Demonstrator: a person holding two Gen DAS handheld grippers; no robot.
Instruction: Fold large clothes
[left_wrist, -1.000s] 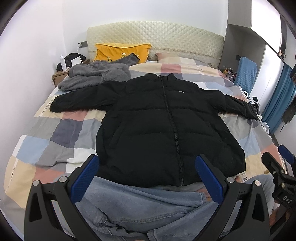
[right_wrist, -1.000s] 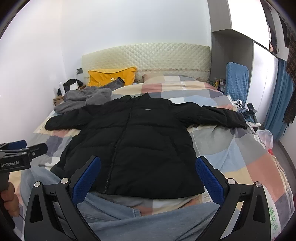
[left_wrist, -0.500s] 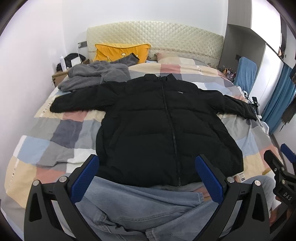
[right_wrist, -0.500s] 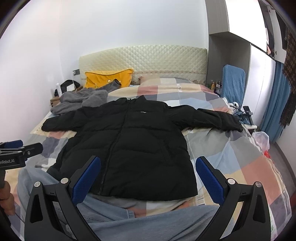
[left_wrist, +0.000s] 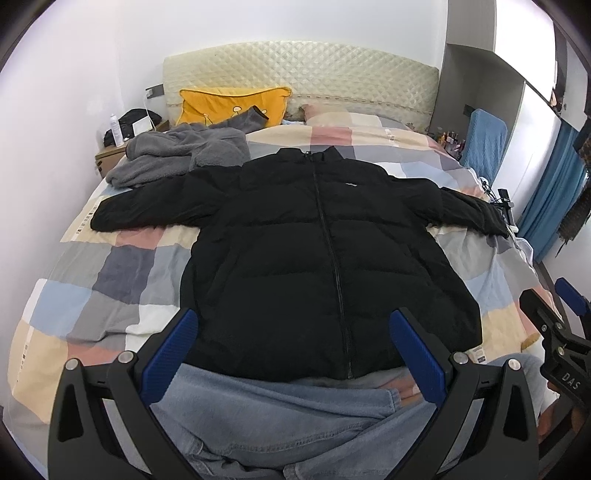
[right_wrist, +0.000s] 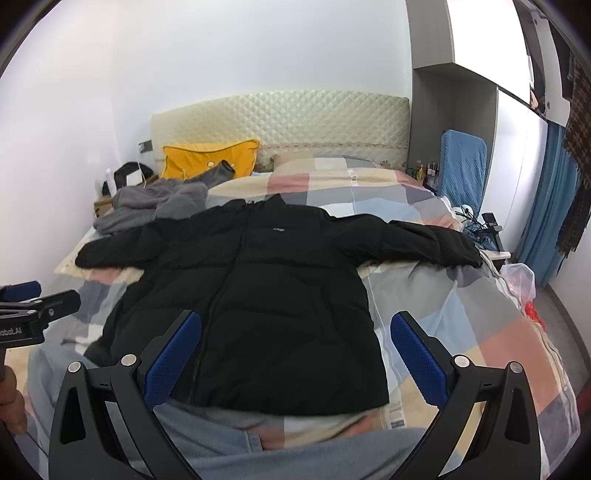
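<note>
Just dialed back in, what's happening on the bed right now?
A person holds two grippers above the near end of the bed. The black puffer jacket lies flat, zipped, with both sleeves spread out, not yet folded. The left gripper and the right gripper are both open and hold nothing, poised over the jacket's hem. Light blue jeans lie nearest the cameras, and a grey fleece garment sits near the yellow pillow.
</note>
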